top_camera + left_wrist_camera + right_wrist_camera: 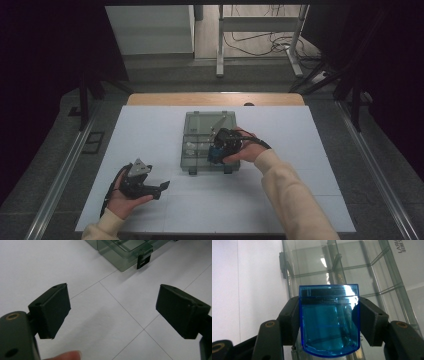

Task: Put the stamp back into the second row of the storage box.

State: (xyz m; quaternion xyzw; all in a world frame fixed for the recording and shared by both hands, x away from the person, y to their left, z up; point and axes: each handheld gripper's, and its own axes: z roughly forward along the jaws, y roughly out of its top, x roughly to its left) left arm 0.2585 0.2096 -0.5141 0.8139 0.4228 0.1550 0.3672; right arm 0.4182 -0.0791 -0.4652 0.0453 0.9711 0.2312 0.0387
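Right hand-held gripper [329, 322] clamps a small blue box [329, 320] over the clear organizer case [208, 142] on the tabletop [150, 135], likely to set it inside a compartment. Left hand-held gripper [112, 312] waits open nearby, holding nothing.

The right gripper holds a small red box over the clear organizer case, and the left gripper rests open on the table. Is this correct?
Not quite: the box is blue, not red, as the right gripper view shows. The right gripper does hold it over the clear organizer case, and the left gripper does rest open on the table.
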